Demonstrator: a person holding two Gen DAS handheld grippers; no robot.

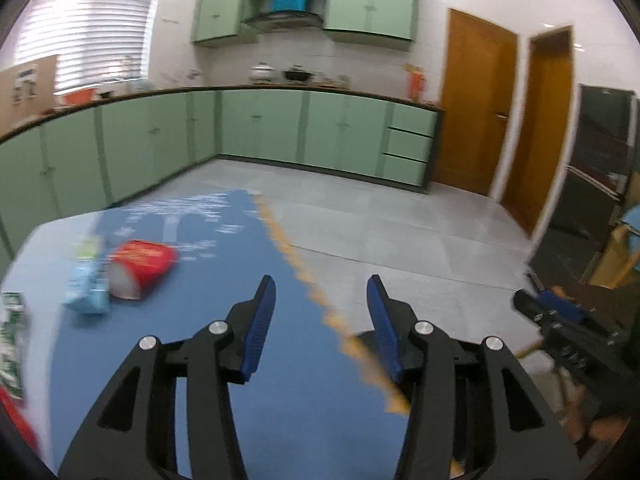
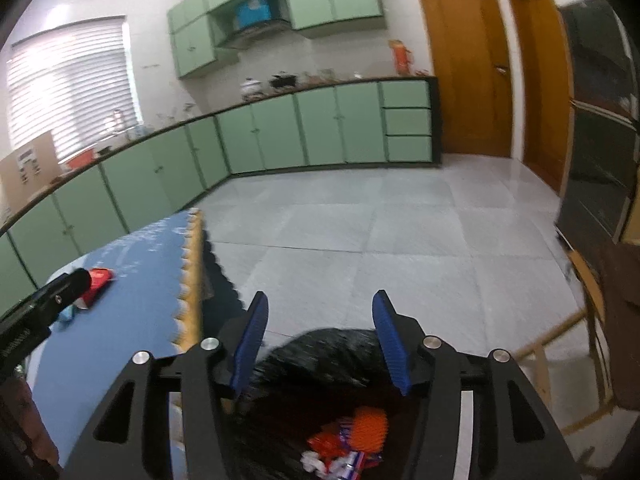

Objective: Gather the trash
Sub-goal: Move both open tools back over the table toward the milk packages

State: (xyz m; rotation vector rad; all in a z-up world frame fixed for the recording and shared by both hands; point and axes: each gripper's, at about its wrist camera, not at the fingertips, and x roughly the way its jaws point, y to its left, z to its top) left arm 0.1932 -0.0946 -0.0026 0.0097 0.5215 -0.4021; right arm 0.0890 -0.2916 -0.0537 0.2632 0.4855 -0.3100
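A red paper cup (image 1: 140,270) lies on its side on the blue tablecloth (image 1: 224,280), with a light blue wrapper (image 1: 86,288) just left of it. Green-white packaging (image 1: 12,344) lies at the table's left edge. My left gripper (image 1: 322,312) is open and empty over the table's right edge, right of the cup. My right gripper (image 2: 318,332) is open and empty above a black trash bag (image 2: 320,392) that holds orange, red and white trash (image 2: 348,440). The cup (image 2: 98,280) and the left gripper's body (image 2: 44,312) show in the right wrist view.
The table has a scalloped yellow edge (image 1: 304,276). Grey tiled floor (image 2: 380,240) lies beyond. Green cabinets (image 1: 260,128) line the far walls. Wooden doors (image 1: 476,104) stand at right. A wooden chair (image 2: 576,344) is right of the bag.
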